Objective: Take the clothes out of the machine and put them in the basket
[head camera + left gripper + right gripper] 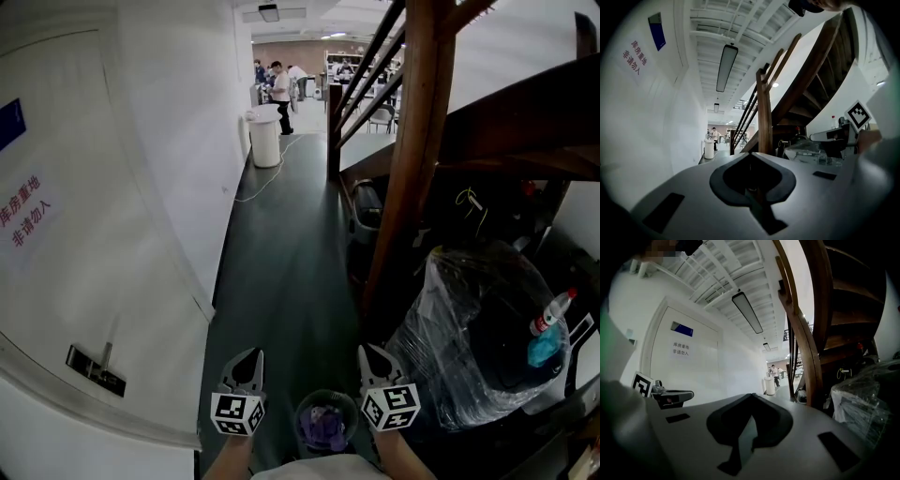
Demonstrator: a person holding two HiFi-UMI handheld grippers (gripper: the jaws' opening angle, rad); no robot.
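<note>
Both grippers are held level at the bottom of the head view and point down a corridor. My left gripper (247, 360) has its jaws closed to a point with nothing between them; its own view shows the tips (750, 154) meeting. My right gripper (373, 355) is shut and empty too, tips together (751, 395). Between the two hands, lower down, is a small round clear container (326, 423) with something purple inside. No washing machine shows in any view.
A white door with a red-lettered sign (56, 234) fills the left. A wooden stair post (412, 150) and a dark object wrapped in clear plastic (473, 328), with a spray bottle (549, 314), stand right. A white bin (265, 137) and people (279, 92) are far down the corridor.
</note>
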